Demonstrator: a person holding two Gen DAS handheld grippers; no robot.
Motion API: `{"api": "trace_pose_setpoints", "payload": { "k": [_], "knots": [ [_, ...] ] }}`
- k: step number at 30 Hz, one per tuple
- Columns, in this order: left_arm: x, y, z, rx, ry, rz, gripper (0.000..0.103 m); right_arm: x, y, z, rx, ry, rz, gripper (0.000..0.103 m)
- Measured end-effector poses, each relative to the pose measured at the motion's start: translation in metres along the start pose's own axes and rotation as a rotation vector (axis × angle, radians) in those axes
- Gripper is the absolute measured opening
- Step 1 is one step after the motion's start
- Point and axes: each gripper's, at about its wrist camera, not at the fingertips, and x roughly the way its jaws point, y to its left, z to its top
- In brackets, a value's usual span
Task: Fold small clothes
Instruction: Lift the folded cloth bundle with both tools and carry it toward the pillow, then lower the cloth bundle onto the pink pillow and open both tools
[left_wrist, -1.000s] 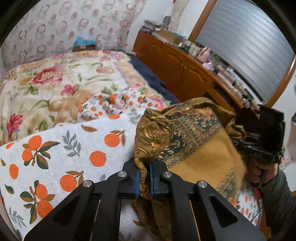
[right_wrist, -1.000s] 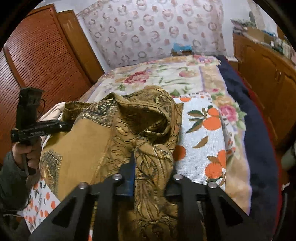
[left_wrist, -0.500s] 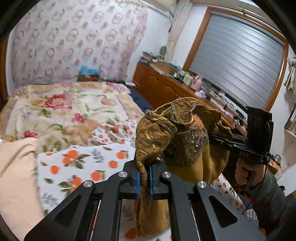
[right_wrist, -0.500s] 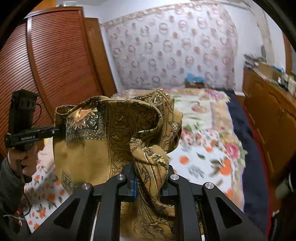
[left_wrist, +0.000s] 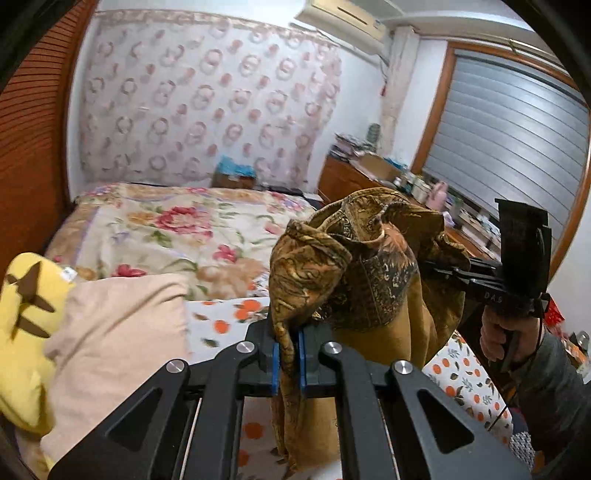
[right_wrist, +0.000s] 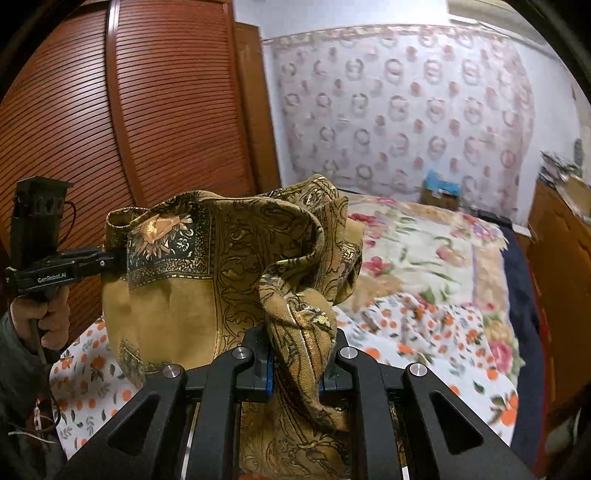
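Ochre paisley cloth (left_wrist: 373, 280) with a dark floral border band hangs bunched in air above the orange-print bedspread (right_wrist: 424, 332), left gripper (left_wrist: 287, 360) and right gripper (right_wrist: 295, 373) each pinching a gathered corner.

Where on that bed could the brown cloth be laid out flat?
Freest is the orange-print sheet below the hanging brown patterned cloth, bordered by the floral quilt beyond. The near left corner in the left wrist view is crowded: a pink cushion and yellow pillow.
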Motion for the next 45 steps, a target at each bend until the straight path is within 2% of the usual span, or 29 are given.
{"api": "trace_pose_setpoints", "payload": {
  "k": [10, 17, 21, 24, 30, 34, 38, 40, 42, 45],
  "knots": [
    [-0.045, 0.052, -0.018, -0.079, -0.060, 0.109, 0.008, 0.052, 0.018, 0.041, -0.127, 0.004, 0.106, 0.015],
    [-0.073, 0.095, -0.046, -0.193, -0.096, 0.164, 0.008, 0.097, 0.038, 0.071, -0.223, 0.020, 0.190, 0.015],
    [-0.082, 0.122, -0.065, -0.279, -0.094, 0.186, 0.008, 0.128, 0.053, 0.089, -0.294, 0.050, 0.247, 0.015],
    [-0.081, 0.139, -0.083, -0.333, -0.076, 0.210, 0.008, 0.163, 0.064, 0.101, -0.348, 0.107, 0.273, 0.015],
    [-0.067, 0.160, -0.107, -0.394, -0.014, 0.242, 0.008, 0.238, 0.062, 0.111, -0.372, 0.224, 0.264, 0.017],
    [-0.061, 0.166, -0.116, -0.404, 0.016, 0.259, 0.008, 0.273, 0.046, 0.122, -0.328, 0.236, 0.199, 0.031],
    [-0.060, 0.168, -0.119, -0.397, 0.026, 0.281, 0.008, 0.274, 0.025, 0.138, -0.271, 0.165, 0.097, 0.051],
    [-0.061, 0.165, -0.118, -0.380, 0.031, 0.298, 0.008, 0.265, 0.016, 0.136, -0.265, 0.137, 0.102, 0.052],
    [-0.060, 0.163, -0.116, -0.358, 0.041, 0.326, 0.008, 0.259, 0.016, 0.123, -0.267, 0.139, 0.143, 0.052],
    [-0.062, 0.162, -0.113, -0.341, 0.042, 0.353, 0.017, 0.266, 0.016, 0.113, -0.285, 0.133, 0.098, 0.052]
  ]
}}
